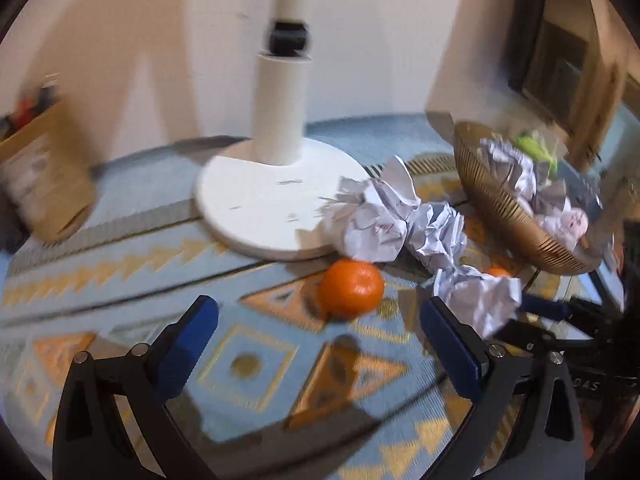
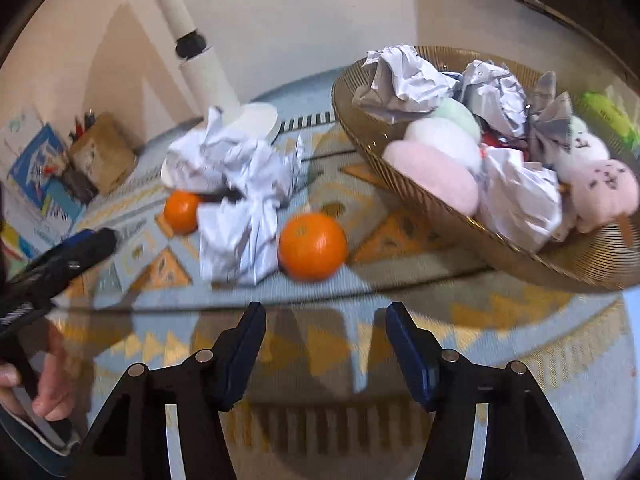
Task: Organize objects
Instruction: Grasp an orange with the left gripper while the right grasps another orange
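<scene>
Just crumpled paper [image 2: 236, 236] between oranges [image 2: 313, 246].

Basket [image 2: 460, 216] at right — crumpled papers [image 2: 516, 200] and plush toys [image 2: 432, 178] inside; left of it, loose paper balls [image 2: 236, 236] between two oranges [image 2: 313, 246]; lamp base [image 1: 276, 196] behind — all on rug [image 2: 420, 280].

Two oranges [image 2: 312, 246] [image 2: 182, 212], one gold basket [image 2: 440, 208], and three loose crumpled paper balls [image 2: 236, 240] show.

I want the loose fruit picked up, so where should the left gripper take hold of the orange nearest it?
Probably across the orange's widest middle, coming from above and the near side: it is round, sits clear on the glass, and crumpled paper crowds its far side.
</scene>
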### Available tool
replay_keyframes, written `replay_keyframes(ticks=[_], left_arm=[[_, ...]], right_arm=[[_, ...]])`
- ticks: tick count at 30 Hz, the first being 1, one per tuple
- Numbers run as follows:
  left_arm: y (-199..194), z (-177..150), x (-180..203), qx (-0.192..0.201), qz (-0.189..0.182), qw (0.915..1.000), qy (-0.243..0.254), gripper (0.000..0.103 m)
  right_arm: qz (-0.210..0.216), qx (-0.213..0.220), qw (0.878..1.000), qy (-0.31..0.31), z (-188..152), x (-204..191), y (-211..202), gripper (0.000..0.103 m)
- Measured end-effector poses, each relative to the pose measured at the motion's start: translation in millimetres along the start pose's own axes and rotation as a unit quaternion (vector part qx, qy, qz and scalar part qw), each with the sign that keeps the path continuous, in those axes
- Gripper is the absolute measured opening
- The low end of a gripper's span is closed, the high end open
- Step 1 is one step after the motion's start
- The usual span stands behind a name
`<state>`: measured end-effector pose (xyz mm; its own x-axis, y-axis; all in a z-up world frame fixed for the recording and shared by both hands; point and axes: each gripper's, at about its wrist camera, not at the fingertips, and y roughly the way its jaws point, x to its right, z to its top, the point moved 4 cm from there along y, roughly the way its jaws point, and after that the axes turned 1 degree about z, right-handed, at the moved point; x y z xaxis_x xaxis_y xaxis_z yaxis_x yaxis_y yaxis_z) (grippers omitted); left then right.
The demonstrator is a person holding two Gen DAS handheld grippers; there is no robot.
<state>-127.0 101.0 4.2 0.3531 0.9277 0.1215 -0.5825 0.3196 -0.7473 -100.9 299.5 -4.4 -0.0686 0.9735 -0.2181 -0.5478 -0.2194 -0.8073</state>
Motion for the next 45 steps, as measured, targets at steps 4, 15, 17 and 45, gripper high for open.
replay_keyframes(ticks=[4,15,17,45], left_arm=[[28.5,3.5,4.3,-0.024,-0.011,0.9996,-0.009,0.084],[20.4,-4.9,24.6,-0.011,0.007,0.9988,0.046,0.034],[8.1,-13.3,22.9,-0.013,0.001,0.9992,0.038,0.034],[-55.3,-98.5,29.5,-0.008,-0.008,0.9999,0.007,0.036]], right_arm=[[-0.020,0.014,1.000,-0.005,10.4,-2.0,8.9,0.062],[-0.049,0.025,0.997,-0.061,19.1,-17.6,19.0,0.038],[-0.031,0.030,0.998,-0.053,18.1,-13.0,14.3,0.038],[-0.001,0.009,0.986,-0.168,-63.6,-40.2,-21.8,0.060]])
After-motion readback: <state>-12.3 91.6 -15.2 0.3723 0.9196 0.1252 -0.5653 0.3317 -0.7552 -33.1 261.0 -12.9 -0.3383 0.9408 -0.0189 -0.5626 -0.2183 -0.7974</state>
